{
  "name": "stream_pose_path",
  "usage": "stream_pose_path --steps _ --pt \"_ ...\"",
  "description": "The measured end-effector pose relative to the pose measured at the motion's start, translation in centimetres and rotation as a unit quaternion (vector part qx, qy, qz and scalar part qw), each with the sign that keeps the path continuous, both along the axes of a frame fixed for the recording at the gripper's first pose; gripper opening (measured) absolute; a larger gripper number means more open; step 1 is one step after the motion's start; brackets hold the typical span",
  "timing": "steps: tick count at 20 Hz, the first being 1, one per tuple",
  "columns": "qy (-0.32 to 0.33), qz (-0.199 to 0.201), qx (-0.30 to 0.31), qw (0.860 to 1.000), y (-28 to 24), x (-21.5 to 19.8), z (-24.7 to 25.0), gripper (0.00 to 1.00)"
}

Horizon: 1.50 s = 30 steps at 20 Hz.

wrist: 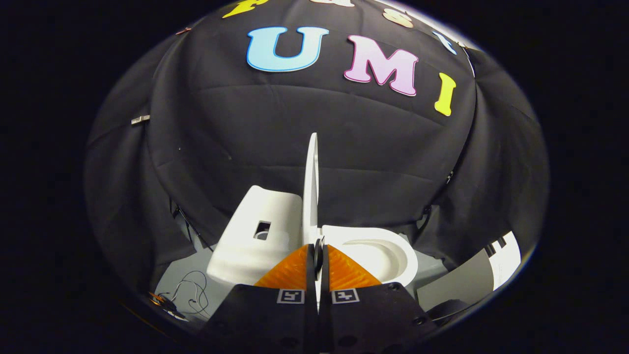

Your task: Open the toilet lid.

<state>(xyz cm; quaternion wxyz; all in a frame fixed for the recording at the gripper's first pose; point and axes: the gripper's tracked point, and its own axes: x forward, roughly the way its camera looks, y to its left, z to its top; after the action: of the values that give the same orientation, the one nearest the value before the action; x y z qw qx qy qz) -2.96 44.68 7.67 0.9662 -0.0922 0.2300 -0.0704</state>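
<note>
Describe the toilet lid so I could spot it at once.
Find the white toilet bowl before the black cloth wall. The thin white plastic lid stands upright, edge-on, between bowl and rounded white tank, its lower edge between the nearly closed tool fingers.

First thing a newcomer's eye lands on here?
The white toilet lid, standing upright and edge-on just beyond the fingertips. The gripper is nearly closed, fingers close beside the lid's lower edge. The open toilet bowl lies right of the lid, the white tank left.

a thin black cable (194, 295) lies looped on the grey floor (182, 275) beneath the black cloth wall (295, 128).
</note>
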Motion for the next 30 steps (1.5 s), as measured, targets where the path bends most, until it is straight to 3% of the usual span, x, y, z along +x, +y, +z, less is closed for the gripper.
stream_pose_path --steps 10,18,20,23,25,27,30 --pt "-0.013 0.012 -0.043 0.999 5.0 0.4 -1.5 0.10" --pt "-0.020 0.018 -0.083 0.996 6.4 0.6 -2.4 0.10" --pt "-0.022 0.019 -0.081 0.996 6.3 0.6 -2.4 0.14" --pt "-0.032 0.044 -0.068 0.996 7.1 1.1 -2.2 0.30" --pt "-0.023 0.065 -0.067 0.995 7.6 1.4 -3.0 0.65" --pt "-0.034 0.059 -0.101 0.993 6.1 1.4 -2.2 0.99" --pt "-0.054 0.076 -0.091 0.991 6.7 1.7 -1.4 0.99"
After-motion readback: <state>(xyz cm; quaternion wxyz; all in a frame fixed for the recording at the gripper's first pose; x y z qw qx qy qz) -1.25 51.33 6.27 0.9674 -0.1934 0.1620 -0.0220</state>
